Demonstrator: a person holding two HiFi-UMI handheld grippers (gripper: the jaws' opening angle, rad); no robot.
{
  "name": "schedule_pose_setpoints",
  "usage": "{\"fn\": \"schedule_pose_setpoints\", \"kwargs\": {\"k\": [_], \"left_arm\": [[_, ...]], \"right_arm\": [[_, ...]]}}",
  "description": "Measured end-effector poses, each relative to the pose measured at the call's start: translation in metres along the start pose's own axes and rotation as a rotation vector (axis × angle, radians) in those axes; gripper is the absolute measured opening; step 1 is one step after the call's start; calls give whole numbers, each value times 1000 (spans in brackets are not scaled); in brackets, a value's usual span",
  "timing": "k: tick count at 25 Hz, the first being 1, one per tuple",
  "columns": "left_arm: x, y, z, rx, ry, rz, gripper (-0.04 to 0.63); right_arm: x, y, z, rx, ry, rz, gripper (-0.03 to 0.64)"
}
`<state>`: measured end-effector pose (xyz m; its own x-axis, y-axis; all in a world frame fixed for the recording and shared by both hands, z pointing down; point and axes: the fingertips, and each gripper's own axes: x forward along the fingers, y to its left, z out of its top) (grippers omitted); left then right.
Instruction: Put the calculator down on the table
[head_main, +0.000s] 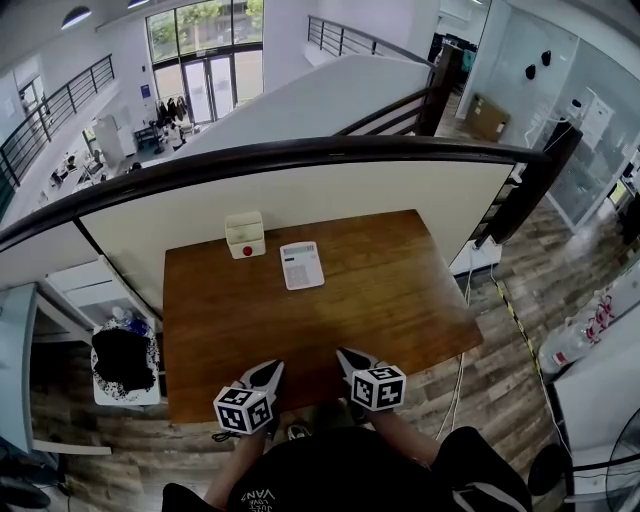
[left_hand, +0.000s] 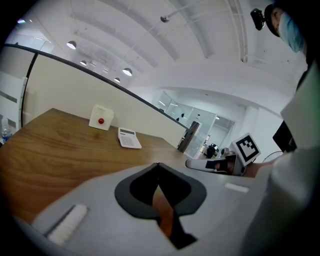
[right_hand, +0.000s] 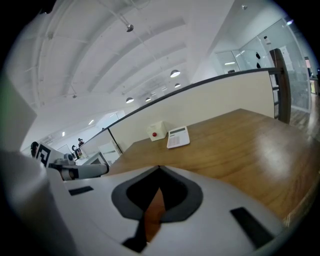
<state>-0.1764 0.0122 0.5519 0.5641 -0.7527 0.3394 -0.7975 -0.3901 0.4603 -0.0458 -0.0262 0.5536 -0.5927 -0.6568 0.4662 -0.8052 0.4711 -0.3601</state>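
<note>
- Your calculator lies on the far part of the surface, flat as far as this small view shows, just beside a white box.
- Your left hand-held gripper and right hand-held gripper hang over the near edge, well apart from it, each with jaws together on nothing.
- I judge the put-down done. The next move calls only for keeping clear.

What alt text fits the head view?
A white calculator lies flat on a brown wooden table, beside a small white box with a red button near the far edge. At the near edge the left claw and right claw are both shut, empty and well short of the calculator.
</note>
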Motion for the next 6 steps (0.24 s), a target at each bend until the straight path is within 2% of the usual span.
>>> {"fn": "schedule_pose_setpoints", "kwargs": {"k": [6], "left_arm": [[-1,-1,2,-4,-10,1,12]], "right_arm": [[-2,-1,5,0,-9,-2,14]]}}
